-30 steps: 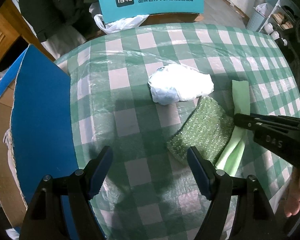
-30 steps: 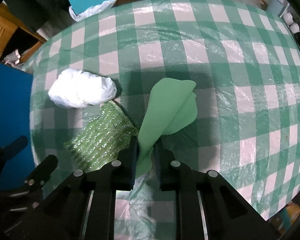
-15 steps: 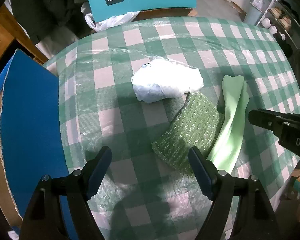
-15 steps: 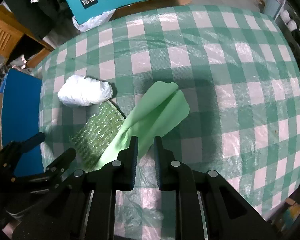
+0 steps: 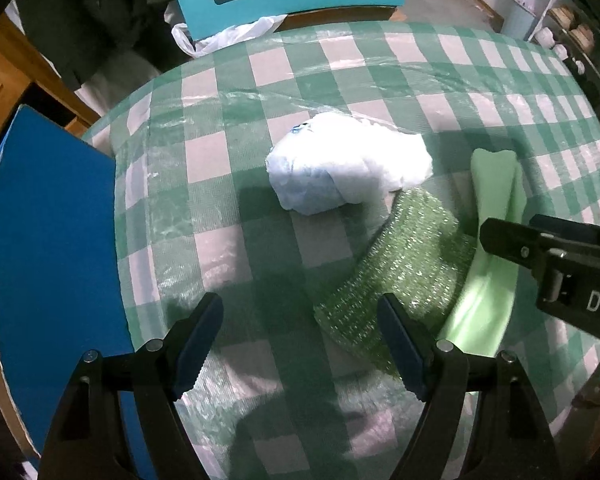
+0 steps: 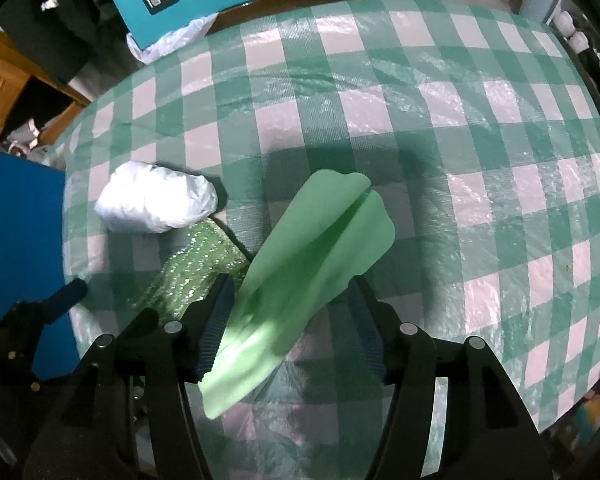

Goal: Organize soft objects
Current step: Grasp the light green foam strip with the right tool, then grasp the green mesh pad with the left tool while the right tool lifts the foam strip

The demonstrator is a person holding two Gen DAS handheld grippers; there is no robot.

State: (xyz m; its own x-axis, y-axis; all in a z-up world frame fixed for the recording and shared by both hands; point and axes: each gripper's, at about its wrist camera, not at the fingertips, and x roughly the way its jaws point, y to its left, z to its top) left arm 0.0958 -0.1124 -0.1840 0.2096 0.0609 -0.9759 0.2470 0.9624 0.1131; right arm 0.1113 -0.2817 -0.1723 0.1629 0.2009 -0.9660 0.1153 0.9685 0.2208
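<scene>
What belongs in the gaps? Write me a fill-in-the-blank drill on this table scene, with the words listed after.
1. The right gripper has its fingers ____ around the pale green foam sheet.
2. The sparkly green mesh pad lies between the crumpled white plastic bundle and the ____ sheet.
3. The left gripper holds ____.
4. The tablecloth pattern is green-and-white ____.

Missing words: open; foam; nothing; check

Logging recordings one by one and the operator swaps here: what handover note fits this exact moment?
Right gripper: open, the pale green foam sheet lies folded between its fingers, ungripped.
Left gripper: open, empty, above the checked tablecloth.
White crumpled bag and green glitter sponge cloth lie beside the sheet, the cloth touching both.
Blue-lined cardboard box stands at the table's left.
Done: nothing seen boxed.
Left: all three soft items.
</scene>
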